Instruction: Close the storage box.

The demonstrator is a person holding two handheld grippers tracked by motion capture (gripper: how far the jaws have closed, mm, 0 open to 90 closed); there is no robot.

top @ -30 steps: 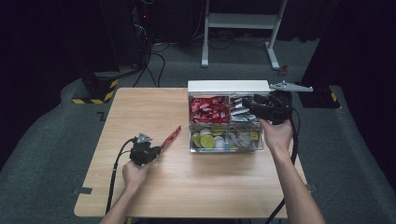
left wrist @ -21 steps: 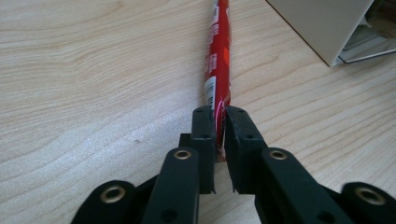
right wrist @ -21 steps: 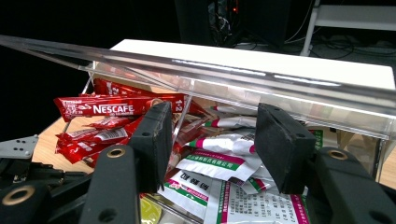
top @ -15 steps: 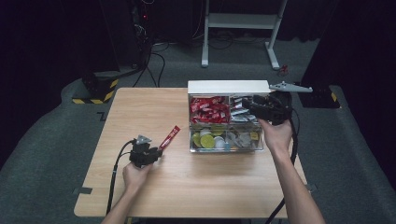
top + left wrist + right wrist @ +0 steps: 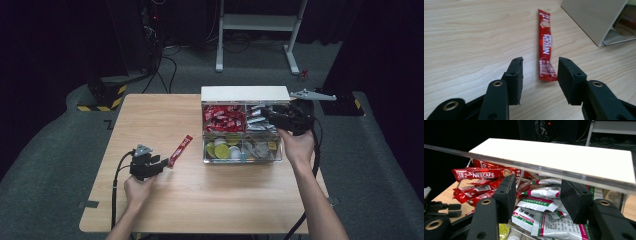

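My left tool (image 5: 539, 72) had just been opening, red packet (image 5: 545, 45) lying loose on the table (image 5: 469, 37); my right tool (image 5: 537, 195) stood open over the box (image 5: 554, 157).

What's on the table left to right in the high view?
Left gripper → red Nescafe stick → clear compartment box → right gripper, at the box's far right compartment.

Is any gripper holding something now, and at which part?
Nothing is held. The left gripper has just opened around the red sachet's near end; the right gripper is open.
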